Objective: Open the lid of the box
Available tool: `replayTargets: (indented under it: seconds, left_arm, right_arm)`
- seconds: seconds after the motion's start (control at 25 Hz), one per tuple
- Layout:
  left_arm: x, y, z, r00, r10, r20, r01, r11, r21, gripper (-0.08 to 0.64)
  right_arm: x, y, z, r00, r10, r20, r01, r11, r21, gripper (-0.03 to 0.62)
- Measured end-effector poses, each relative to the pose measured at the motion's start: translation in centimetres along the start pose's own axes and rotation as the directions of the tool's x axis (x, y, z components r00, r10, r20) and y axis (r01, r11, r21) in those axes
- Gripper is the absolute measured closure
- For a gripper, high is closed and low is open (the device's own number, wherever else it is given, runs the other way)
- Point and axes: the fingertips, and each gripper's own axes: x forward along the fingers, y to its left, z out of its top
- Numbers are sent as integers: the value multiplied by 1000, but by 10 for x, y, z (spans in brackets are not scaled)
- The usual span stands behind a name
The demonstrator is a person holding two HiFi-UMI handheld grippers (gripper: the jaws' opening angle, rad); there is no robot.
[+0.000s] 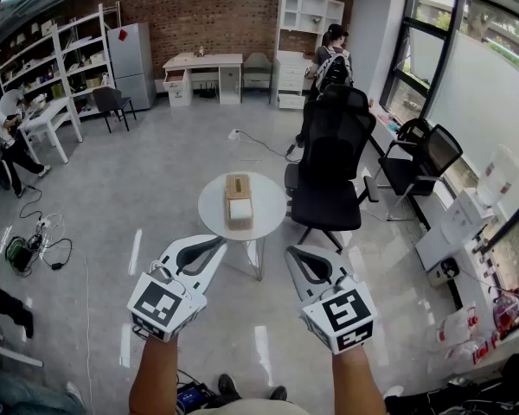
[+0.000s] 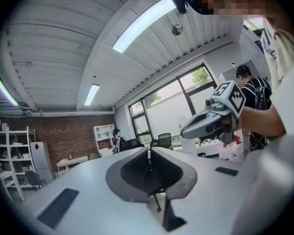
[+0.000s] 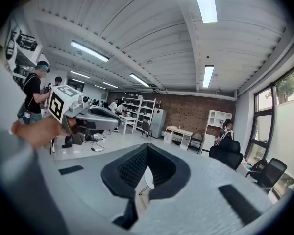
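Grey office floor with a round table; the box lies at its centre, lid apparently down. We hold the left gripper and right gripper side by side, short of the table's near edge, both clenched on nothing. Step in hand, we judge: approach. Next we must reach the box, part the jaws and catch the lid's edge.

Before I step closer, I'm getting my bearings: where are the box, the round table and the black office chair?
box (image 1: 239, 197), head view, its top face.
round table (image 1: 213, 207), head view, bare tabletop left of the box.
black office chair (image 1: 333, 148), head view, its backrest.
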Motion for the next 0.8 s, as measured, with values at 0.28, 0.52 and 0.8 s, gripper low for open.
replayTargets:
  seconds: [0.28, 0.52, 0.8]
  left_arm:
    - [-2, 24, -21, 1000, -13, 18, 12, 1000, 13, 540]
    - [-7, 42, -27, 999, -34, 19, 34, 999, -11, 540]
    - [-9, 69, -35, 998, -52, 32, 53, 999, -12, 540]
  right_arm:
    - [22, 5, 0, 1000, -14, -7, 14, 1000, 3, 601]
    - [44, 16, 2, 1000, -22, -17, 22, 1000, 2, 601]
    - [68, 18, 10, 999, -44, 9, 43, 999, 28, 598]
